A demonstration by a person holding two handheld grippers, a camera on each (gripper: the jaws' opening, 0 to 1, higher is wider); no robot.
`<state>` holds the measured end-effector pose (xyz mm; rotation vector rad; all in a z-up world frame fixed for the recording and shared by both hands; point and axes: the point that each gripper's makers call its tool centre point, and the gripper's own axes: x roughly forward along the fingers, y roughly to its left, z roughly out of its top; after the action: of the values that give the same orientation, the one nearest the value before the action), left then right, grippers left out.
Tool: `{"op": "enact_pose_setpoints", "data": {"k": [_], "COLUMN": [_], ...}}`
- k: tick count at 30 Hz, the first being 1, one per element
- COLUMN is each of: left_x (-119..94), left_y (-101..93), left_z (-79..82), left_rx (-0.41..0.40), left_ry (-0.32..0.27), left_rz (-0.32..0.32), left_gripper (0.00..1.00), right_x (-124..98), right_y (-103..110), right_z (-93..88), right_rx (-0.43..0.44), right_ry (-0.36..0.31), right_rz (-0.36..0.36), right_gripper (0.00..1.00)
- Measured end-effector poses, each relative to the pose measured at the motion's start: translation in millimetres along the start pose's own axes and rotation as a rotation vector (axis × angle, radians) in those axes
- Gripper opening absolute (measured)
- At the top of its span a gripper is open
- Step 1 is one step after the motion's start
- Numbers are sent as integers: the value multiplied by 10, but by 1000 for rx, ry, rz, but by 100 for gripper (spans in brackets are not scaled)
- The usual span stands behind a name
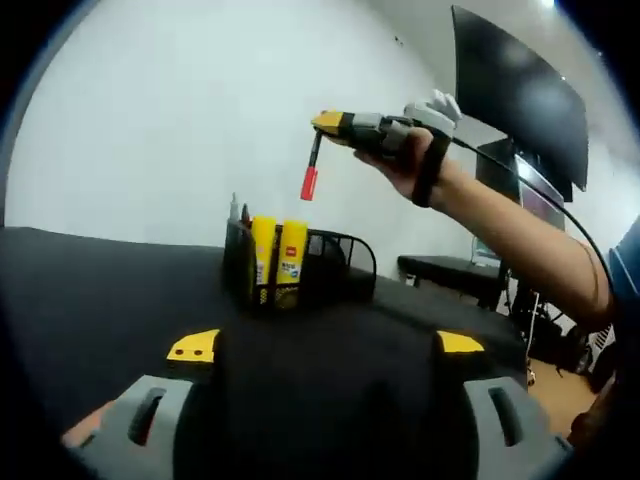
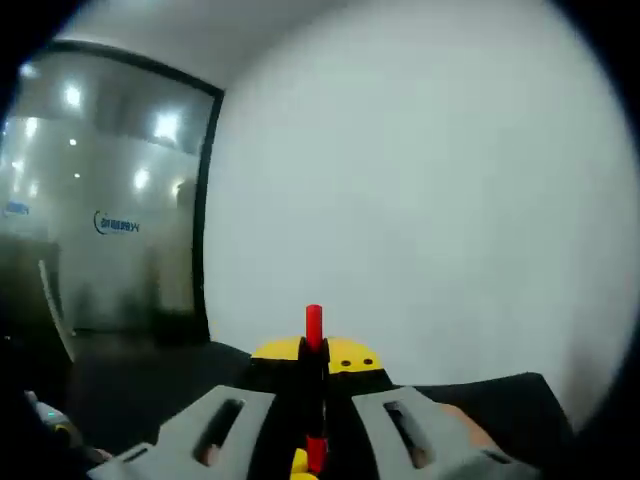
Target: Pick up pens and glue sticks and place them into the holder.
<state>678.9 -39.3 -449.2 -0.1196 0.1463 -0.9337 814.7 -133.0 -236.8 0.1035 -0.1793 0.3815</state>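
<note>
We take the black mesh holder [image 1: 300, 265] on the dark table [image 1: 100, 290] as our landmark. In the left gripper view it stands centred just beyond the left gripper [image 1: 325, 345], whose yellow-tipped jaws are spread wide apart with nothing between them. Two yellow glue sticks [image 1: 278, 260] stand upright in the holder's front compartment, and behind them, at its left edge, we see a thin grey pen tip (too small to identify further). Above the holder and slightly to its right, the right gripper [image 1: 325, 125] is held in a person's hand [image 1: 415, 165]; its jaws are pressed together on a pen [image 1: 312, 168] with a red cap, which hangs cap-down, well clear of the holder's rim. In the right gripper view we see the same pen [image 2: 314, 380] pinched between the right gripper [image 2: 314, 400] jaws, its red end projecting past the yellow tips toward a white wall [image 2: 430, 200].
</note>
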Motion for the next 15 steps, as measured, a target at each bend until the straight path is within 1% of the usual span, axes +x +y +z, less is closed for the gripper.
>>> {"op": "enact_pose_setpoints", "data": {"k": [4,7,10,15], "left_x": [22,59,63,56], "left_y": [1,-10,-15,-2], "left_z": [-30,-93,-120,-104], "left_rx": [7,9,22,13], "left_ry": [12,45,59,52], "left_rz": [4,5,5,8], "left_gripper": [88,91,93,92], "right_x": [165,259,338,437], "right_y": [-39,-74,-101,-98], "right_z": [-64,-147,-278,-554], "right_rx": [-24,-23,-20,-55], "right_ry": [-10,-11,0,53], "right_rz": [21,33,38,43], "right_gripper": [4,4,4,4]}}
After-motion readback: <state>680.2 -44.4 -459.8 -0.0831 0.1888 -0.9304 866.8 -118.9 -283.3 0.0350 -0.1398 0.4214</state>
